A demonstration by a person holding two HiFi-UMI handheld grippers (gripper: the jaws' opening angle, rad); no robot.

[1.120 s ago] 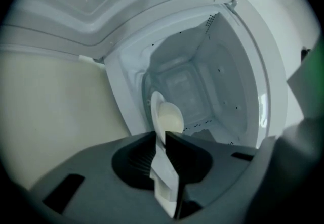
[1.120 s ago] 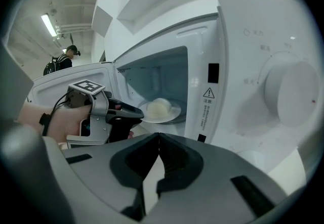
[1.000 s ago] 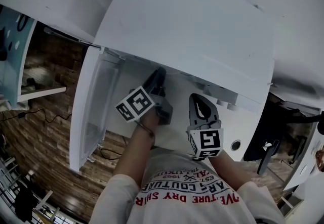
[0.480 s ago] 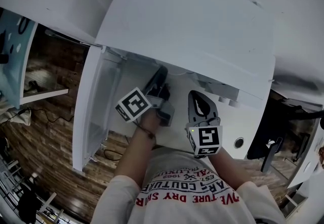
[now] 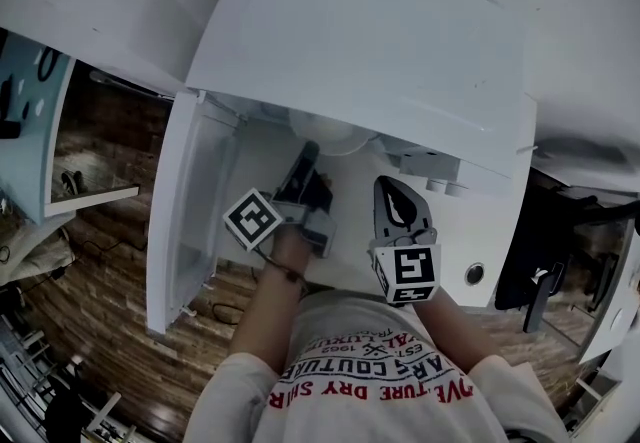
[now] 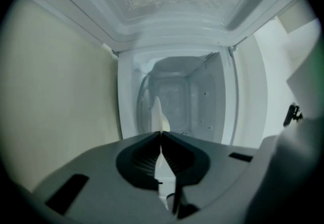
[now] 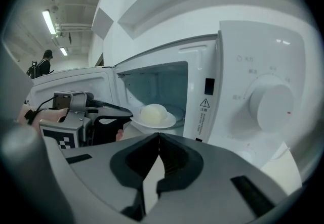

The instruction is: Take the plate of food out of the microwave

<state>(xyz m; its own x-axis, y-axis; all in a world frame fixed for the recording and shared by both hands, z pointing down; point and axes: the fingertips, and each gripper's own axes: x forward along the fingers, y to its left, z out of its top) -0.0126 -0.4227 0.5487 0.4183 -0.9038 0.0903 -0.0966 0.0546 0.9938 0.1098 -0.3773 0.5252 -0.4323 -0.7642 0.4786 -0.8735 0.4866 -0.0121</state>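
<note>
Head view: the left gripper reaches into the open microwave, where the plate is a half-hidden sliver; the right gripper hangs outside. Left gripper view: jaws pinched on the plate's rim, seen edge-on. Right gripper view: a pale mound of food sits on the plate inside; its own jaws are closed, empty.

We are seeing the white microwave standing with its door hanging open at the left. The plate is showing at the mouth of its cavity, and a pale round lump of food is lying on it.
</note>
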